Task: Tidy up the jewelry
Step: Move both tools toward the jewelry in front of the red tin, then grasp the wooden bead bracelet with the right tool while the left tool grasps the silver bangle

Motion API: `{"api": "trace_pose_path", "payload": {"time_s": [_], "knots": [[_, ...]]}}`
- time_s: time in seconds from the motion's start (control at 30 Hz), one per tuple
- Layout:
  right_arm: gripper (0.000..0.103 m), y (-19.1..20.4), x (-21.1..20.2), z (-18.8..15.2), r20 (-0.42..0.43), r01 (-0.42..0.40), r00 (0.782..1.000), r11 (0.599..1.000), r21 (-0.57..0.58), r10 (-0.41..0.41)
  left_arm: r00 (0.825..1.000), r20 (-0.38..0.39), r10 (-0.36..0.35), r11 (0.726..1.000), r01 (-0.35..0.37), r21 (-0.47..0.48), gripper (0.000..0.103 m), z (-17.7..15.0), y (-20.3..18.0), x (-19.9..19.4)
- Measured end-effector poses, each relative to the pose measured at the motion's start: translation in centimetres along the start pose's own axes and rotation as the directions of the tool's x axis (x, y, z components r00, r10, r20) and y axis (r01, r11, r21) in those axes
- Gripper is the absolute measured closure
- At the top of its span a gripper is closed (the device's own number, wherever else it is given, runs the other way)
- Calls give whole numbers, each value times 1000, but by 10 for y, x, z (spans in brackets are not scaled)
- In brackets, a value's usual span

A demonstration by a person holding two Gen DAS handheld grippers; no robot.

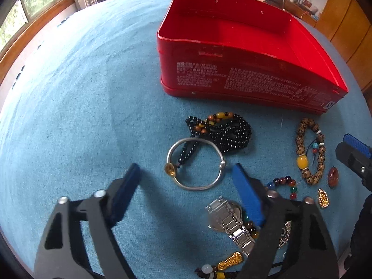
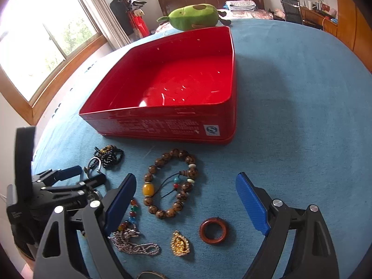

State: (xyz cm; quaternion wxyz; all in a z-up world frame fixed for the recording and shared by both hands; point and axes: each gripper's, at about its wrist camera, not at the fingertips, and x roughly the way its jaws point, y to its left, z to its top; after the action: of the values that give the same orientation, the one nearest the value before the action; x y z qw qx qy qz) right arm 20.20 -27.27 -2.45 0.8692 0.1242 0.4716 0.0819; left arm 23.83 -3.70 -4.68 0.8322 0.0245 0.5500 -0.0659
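Both jaw pairs are held spread and empty: the left gripper (image 1: 186,174) over the silver bangle (image 1: 195,165), the right gripper (image 2: 186,186) over the wooden bead bracelet (image 2: 172,183), whose path to the red tin (image 2: 167,88) is unobstructed across the blue cloth (image 2: 290,116).

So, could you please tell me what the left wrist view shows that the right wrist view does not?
Only the left wrist view shows the steel watch and the whole silver bangle. Only the right wrist view shows the green plush toy whole and the red box's floor. Both share the red box, brown bead bracelet, red ring and gold pendant.
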Motion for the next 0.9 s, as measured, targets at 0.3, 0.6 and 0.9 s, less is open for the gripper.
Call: {"api": "trace_pose_path", "payload": {"time_s": [0.3,0.6,0.9], "knots": [[15,-1,-1,-5,23,18,1000,1000,-2,-18,999,29,-37,999,37,13,54,-6,0,-5],[15,0,-6,-7,39,27,999,1000,-7,-27,989,97,-109,993,112,-22,54,-27,21,-41],[16,10,8,-5,-12,8,1000,1000,-25,-9,990,103,-97,995,100,-23,54,-26,30,-53]]}}
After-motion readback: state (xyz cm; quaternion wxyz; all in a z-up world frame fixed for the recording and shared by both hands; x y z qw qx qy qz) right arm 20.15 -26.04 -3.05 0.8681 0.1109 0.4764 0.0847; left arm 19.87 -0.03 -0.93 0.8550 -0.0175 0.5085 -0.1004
